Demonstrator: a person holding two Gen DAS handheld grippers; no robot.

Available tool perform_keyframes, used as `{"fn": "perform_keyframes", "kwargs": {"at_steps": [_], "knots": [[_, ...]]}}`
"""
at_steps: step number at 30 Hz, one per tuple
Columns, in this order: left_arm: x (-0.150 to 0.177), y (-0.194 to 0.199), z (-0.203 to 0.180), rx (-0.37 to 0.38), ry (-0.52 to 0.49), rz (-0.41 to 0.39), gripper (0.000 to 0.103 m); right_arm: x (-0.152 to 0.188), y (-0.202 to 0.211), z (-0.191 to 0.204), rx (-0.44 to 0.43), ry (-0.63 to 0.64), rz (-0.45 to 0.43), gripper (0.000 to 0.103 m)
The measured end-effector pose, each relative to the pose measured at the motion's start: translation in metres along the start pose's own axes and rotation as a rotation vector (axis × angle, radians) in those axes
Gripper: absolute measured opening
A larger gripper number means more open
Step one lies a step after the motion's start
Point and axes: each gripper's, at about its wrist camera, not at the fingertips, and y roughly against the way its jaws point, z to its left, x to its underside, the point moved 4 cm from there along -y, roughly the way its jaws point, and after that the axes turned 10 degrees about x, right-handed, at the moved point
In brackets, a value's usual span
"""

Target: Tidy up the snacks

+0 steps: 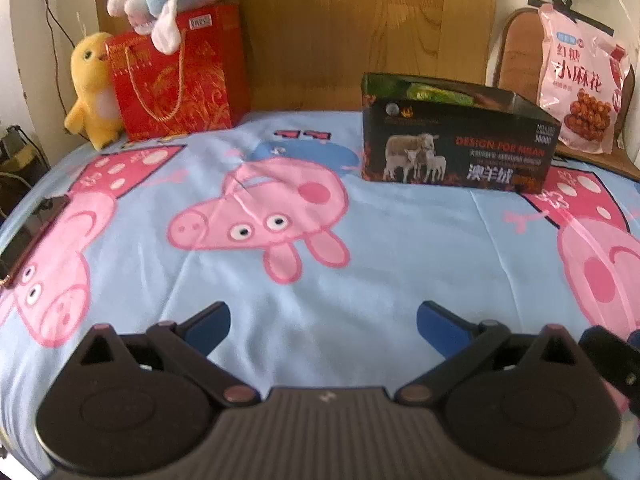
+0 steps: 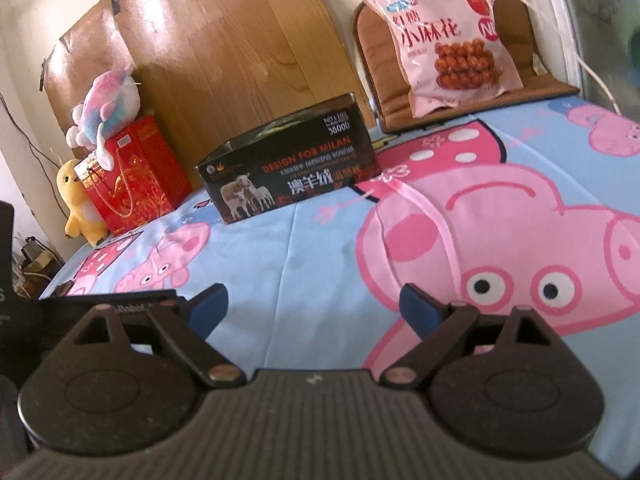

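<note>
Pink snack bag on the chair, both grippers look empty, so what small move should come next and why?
Probably move the right gripper forward and to its right toward the pink snack bag. The bag leans on the chair beyond the bed's edge, outside the open black box. Both the right and the left gripper are open, hold nothing, and hover low over the cartoon sheet, far from it.

My left gripper is matte black plastic with a ribbed grey central housing bearing a small white mark, two round black discs with raised circles, triangular cut-outs, copper-pink pivot pins and blue-padded fingers. My right gripper looks the same: ribbed housing, black discs, pink rivets, blue finger pads.
</note>
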Motion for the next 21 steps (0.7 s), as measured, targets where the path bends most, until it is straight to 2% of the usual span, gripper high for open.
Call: {"fn": "perform_keyframes", "kwargs": {"at_steps": [21], "knots": [[0.0002,0.0042,-0.0067,-0.003,-0.015,-0.010,0.103,0.0004,0.0004,-0.0013,-0.007,-0.010,0.008,0.095]]}}
